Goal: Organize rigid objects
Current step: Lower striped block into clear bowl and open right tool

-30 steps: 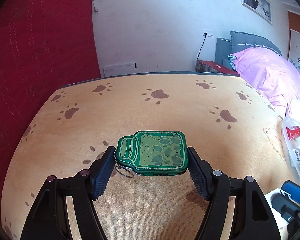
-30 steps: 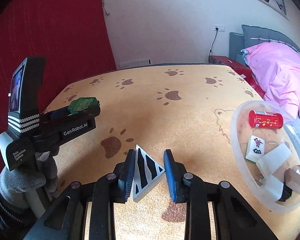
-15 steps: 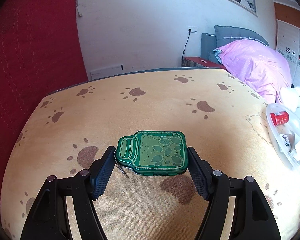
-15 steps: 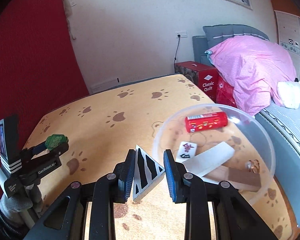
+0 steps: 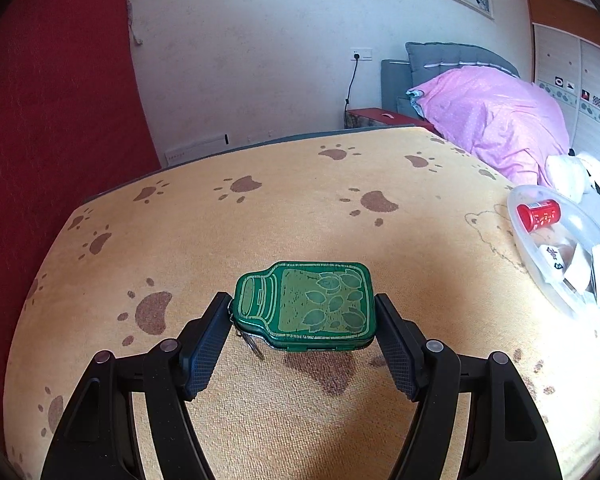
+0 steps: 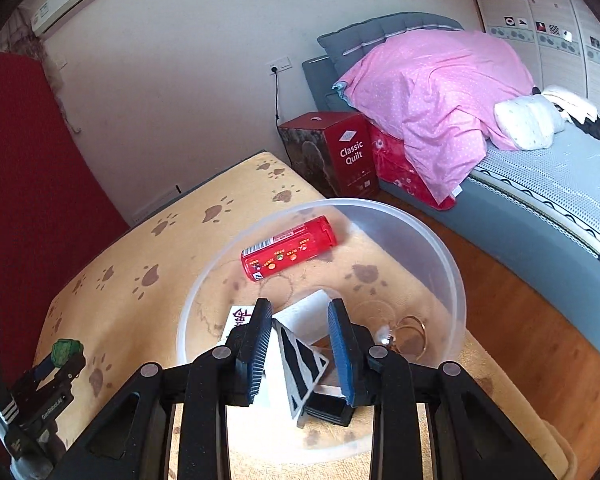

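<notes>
1. A green tin [image 5: 305,305] is clamped flat between the pads of the left gripper [image 5: 303,340], above the paw-print cloth [image 5: 284,216]. The pads bear on its two short ends. A key ring hangs from the neck end.
2. The tin is judged rigid, light and thin-walled. Its lacquered lid is probably slippery, so the end-to-end grip on the rim is considered the safer hold. Excess squeeze could dent it.
3. A striped wedge [image 6: 300,364] is seen between the fingers of the right gripper [image 6: 302,354], over the clear bowl [image 6: 456,280]. The left pad appears to touch it; a gap shows at the right pad. Whether the wedge is gripped or already released cannot be told.
4. The wedge is judged stiff and light. Its sloped faces could slip from flat pads, so parallel faces are preferred as contact points.
5. In the bowl, a red tube [image 6: 288,254], a mahjong tile [image 6: 242,318], white blocks, a dark block and a thin ring are already collected.
6. The bowl is thin plastic and probably slides easily on the cloth. Items are best lowered in, not dropped.
7. The tin is well apart from the bowl and is not yet stowed.
</notes>
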{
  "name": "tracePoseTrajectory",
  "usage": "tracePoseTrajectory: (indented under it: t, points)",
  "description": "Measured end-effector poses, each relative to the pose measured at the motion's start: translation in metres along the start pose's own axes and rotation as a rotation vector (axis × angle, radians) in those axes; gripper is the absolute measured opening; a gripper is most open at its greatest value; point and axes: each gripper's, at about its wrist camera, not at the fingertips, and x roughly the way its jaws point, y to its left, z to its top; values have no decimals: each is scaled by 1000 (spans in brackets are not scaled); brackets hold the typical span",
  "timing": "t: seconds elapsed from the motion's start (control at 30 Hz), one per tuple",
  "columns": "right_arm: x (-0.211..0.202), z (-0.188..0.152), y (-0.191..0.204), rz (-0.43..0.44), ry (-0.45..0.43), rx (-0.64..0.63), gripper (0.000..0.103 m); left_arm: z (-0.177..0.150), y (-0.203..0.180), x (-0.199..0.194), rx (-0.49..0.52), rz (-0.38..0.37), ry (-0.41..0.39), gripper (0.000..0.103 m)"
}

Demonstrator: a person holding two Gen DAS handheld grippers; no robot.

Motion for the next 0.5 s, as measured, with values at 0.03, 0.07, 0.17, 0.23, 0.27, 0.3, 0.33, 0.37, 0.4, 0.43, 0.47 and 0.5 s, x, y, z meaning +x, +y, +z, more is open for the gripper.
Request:
tracePoseTrajectory:
  t: [0.03, 0.07, 0.17, 0.23, 0.27, 0.3, 0.33, 0.37, 0.4, 0.43, 0.47, 0.5]
  points:
    - [-2, 0, -1, -4, -4, -4, 35, 0, -1, -1, 2, -3, 0, 71]
    - [-4, -1, -1, -5, -5, -6, 35, 0, -2, -1, 5, -6, 1, 71]
    - [-9, -5, -1, -5, -5, -27, 35, 0, -6, -1, 20, -10, 2, 71]
    - [-13, -9, 0, -6, -2, -55, 36, 0, -9, -1, 28, -11, 3, 71]
    - [-14, -11, 1, -7, 1, -71, 37, 0, -11, -1, 32, -13, 5, 71]
    - [-15, -14, 2, -7, 3, -87, 37, -1, -12, -1, 36, -14, 7, 71]
    - [-15, -15, 3, -8, 5, -102, 38, -1, -14, -2, 40, -14, 9, 71]
    - [-15, -17, 5, -7, 9, -116, 38, -1, -16, -2, 45, -14, 9, 71]
    - [-14, -19, 6, -9, 14, -130, 39, -1, -18, -3, 50, -13, 8, 71]
    - [-12, -21, 7, -15, 17, -142, 39, -1, -20, -4, 55, -14, 7, 71]
    - [-10, -23, 8, -24, 22, -155, 39, -2, -22, -5, 59, -15, 7, 71]
    - [-9, -24, 9, -27, 25, -164, 39, -2, -24, -7, 63, -17, 6, 71]
